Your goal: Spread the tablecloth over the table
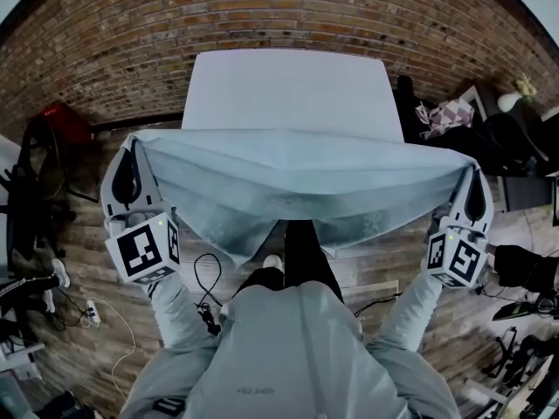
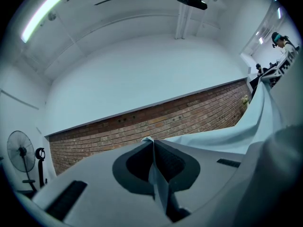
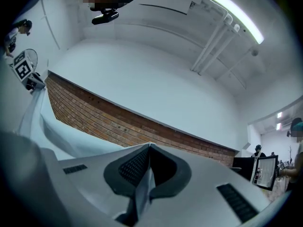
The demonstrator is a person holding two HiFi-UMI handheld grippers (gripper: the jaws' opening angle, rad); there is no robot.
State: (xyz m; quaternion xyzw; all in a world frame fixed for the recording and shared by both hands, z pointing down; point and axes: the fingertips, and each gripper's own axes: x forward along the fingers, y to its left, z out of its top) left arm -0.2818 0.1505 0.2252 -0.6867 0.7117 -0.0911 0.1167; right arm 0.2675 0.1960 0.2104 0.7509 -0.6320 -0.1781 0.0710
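A pale blue tablecloth (image 1: 297, 186) hangs stretched in the air between my two grippers, in front of the near edge of the white table (image 1: 288, 85). My left gripper (image 1: 133, 147) is shut on the tablecloth's left corner, and a thin fold of tablecloth (image 2: 156, 174) shows pinched between its jaws. My right gripper (image 1: 472, 177) is shut on the right corner, with a strip of tablecloth (image 3: 142, 186) caught between the jaws. The cloth sags in the middle and its lower fold hangs below the table edge. The table top is bare.
A brick wall (image 1: 262, 16) stands behind the table. A red chair (image 1: 61, 120) and a black stand are at the left, cluttered desks (image 1: 489, 120) at the right. Cables (image 1: 205, 278) lie on the wooden floor by the person's legs.
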